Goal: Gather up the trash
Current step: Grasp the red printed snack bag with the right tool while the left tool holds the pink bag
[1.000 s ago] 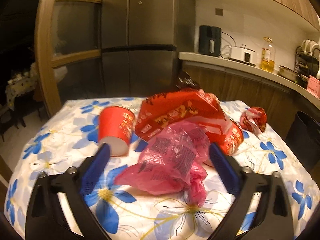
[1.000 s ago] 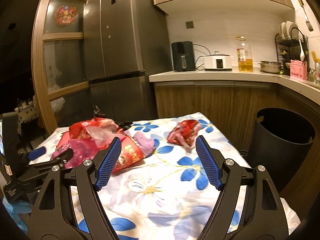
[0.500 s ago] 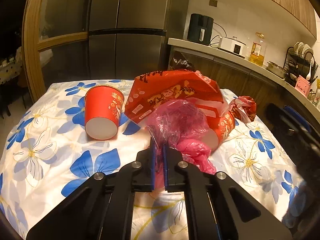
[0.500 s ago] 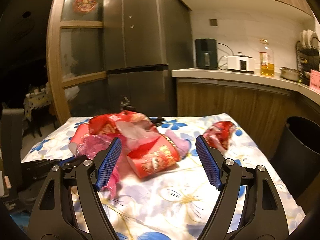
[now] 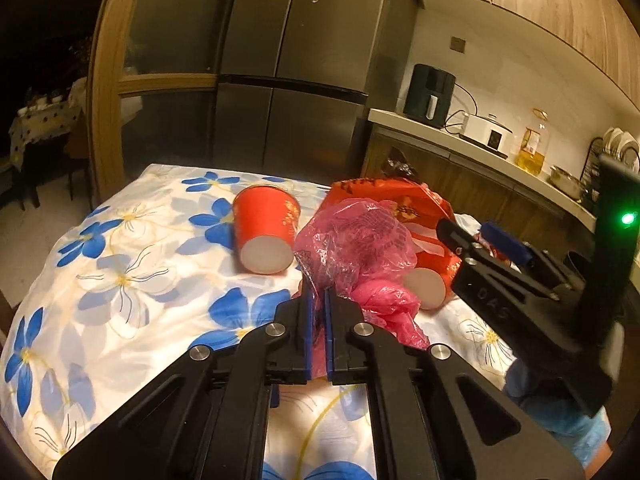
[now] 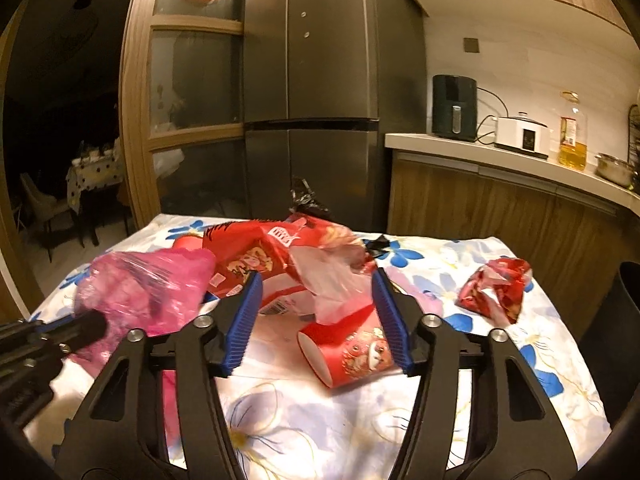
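A tabletop (image 5: 120, 280) under a blue-flowered cloth holds litter. At lower centre of the left view, the left gripper (image 5: 317, 300) has its jaws clenched on a pink bag (image 5: 360, 248). In the right view, the right gripper (image 6: 316, 316) is at centre, jaws closing around a fallen red cup (image 6: 352, 352), not yet pressing it. A crumpled wrapper (image 6: 496, 288) lies at right.

Crumpled pink plastic bag (image 5: 356, 248) lifted off tablecloth, red paper cups (image 5: 266, 236) lying tipped beside red wrapper (image 6: 256, 256)
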Tool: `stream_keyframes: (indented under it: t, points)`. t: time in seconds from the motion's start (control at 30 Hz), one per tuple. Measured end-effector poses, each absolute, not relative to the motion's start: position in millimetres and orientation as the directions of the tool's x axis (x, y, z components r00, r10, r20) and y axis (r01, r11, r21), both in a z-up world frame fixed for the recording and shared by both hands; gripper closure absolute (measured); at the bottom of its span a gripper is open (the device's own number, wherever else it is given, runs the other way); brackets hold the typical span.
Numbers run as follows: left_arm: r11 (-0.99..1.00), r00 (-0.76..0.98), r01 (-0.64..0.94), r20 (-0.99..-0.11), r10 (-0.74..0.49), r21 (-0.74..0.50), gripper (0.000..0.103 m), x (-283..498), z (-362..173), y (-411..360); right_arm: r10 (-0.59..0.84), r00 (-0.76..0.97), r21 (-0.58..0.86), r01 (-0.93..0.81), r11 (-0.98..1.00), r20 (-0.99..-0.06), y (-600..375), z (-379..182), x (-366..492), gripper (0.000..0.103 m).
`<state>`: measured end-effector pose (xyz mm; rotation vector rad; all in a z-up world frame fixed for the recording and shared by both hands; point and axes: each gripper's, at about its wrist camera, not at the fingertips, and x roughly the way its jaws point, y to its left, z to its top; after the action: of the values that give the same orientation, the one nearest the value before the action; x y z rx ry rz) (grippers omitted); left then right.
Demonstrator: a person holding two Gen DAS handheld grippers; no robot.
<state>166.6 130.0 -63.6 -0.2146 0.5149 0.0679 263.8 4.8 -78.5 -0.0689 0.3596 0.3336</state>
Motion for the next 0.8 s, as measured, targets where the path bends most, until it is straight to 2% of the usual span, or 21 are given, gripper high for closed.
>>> stream_keyframes:
  t: [0.07, 0.13, 0.23, 0.43, 0.8]
  points:
    - [0.974, 0.868, -0.123, -0.497, 0.013, -0.189, 0.099, 167, -63, 132, 0.310, 0.877, -0.013, -0.338, 0.941, -0.367, 10, -81, 267, 0.064]
    - [0.974, 0.868, -0.120, -0.496, 0.009, -0.194, 0.099, 166, -63, 134, 0.311, 0.873, -0.025, -0.345, 0.938, -0.375, 14, -84, 268, 0.078]
    - [0.974, 0.869, -0.122, -0.495, 0.011, -0.192, 0.099, 165, -63, 135, 0.322, 0.867, -0.030, -0.359, 0.933, -0.380, 16, -86, 267, 0.088]
    - [0.972, 0.870, -0.130, -0.492, 0.017, -0.196, 0.099, 164, -62, 138, 0.335, 0.873, -0.048, -0.375, 0.926, -0.356, 14, -82, 257, 0.093]
    - [0.971, 0.885, -0.138, -0.464, 0.033, -0.194, 0.099, 153, -49, 134, 0.383, 0.884, 0.001, -0.397, 0.918, -0.269, -13, -49, 216, 0.096]
